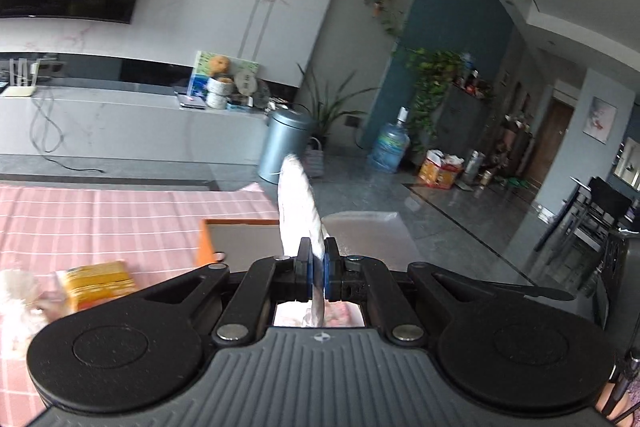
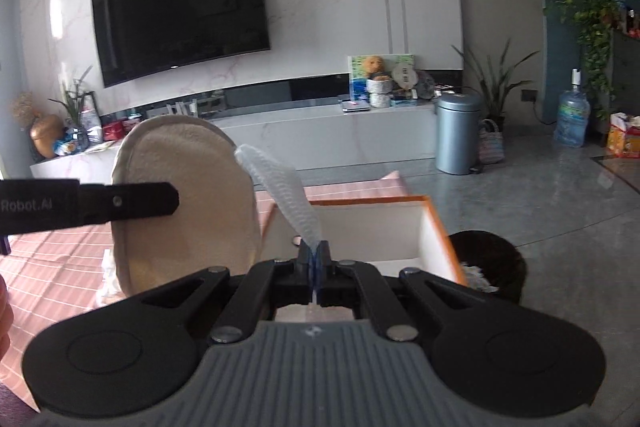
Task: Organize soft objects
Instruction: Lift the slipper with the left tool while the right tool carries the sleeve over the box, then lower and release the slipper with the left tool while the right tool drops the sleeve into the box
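The left tool [image 1: 318, 267] was seen clamped shut on a flat oval pad [image 1: 298, 211], held edge-on above the box [image 1: 240, 239]; in the right wrist view the same pad [image 2: 188, 203] showed a cream, fleecy face with a stitched rim. The right tool [image 2: 315, 259] was pinched fully shut on a thin strip of white, translucent mesh [image 2: 288, 193], ribbed and netted, which stood up over the box's [image 2: 436, 227] near-left corner. The box was open-topped, rectangular, orange outside and white inside. It was set on a table [image 1: 100, 219] covered in pink checked cloth. A yellow packet [image 1: 100, 281] lay left of the box.
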A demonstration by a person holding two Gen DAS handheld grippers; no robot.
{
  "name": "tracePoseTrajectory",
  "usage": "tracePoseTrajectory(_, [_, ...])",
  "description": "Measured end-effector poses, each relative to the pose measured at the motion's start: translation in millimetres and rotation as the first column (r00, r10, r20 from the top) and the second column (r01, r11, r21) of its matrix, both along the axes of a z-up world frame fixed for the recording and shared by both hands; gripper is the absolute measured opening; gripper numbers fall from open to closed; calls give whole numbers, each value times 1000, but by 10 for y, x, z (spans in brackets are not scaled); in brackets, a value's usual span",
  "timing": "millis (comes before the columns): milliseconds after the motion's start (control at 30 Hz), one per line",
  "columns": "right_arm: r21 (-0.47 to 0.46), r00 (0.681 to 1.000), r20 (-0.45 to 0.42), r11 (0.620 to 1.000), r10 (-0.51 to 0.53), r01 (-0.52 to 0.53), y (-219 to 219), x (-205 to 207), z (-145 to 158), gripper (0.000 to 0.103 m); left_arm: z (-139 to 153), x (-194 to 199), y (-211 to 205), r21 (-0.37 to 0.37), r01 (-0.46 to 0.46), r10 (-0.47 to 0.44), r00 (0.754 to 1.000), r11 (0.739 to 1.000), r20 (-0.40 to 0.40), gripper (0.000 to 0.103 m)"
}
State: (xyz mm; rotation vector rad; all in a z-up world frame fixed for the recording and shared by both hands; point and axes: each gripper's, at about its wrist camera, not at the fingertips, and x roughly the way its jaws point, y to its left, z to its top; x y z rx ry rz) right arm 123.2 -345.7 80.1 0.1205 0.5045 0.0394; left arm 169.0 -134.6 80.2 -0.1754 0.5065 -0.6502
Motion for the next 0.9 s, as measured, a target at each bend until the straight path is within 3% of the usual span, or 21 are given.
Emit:
tracePoseTrajectory(267, [-2, 993, -96, 998, -68, 68, -341, 168, -215, 0, -342, 357, -452, 8, 89, -87, 990, 996, -114, 5])
tracePoseTrajectory(567, [-23, 967, -246, 998, -60, 56, -417, 498, -644, 0, -713, 611, -604, 92, 113, -92, 974, 989, -208, 4])
tracePoseTrajectory(733, [-28, 946, -322, 999, -39, 31, -396, 676, -826, 0, -818, 637, -677, 196, 98, -55, 975, 976, -215, 5])
tracePoseTrajectory(900, [-23, 912, -410, 1000, -12, 3, -374, 848, -975, 0, -887, 686, -753, 310, 110, -42, 975, 944, -219, 5])
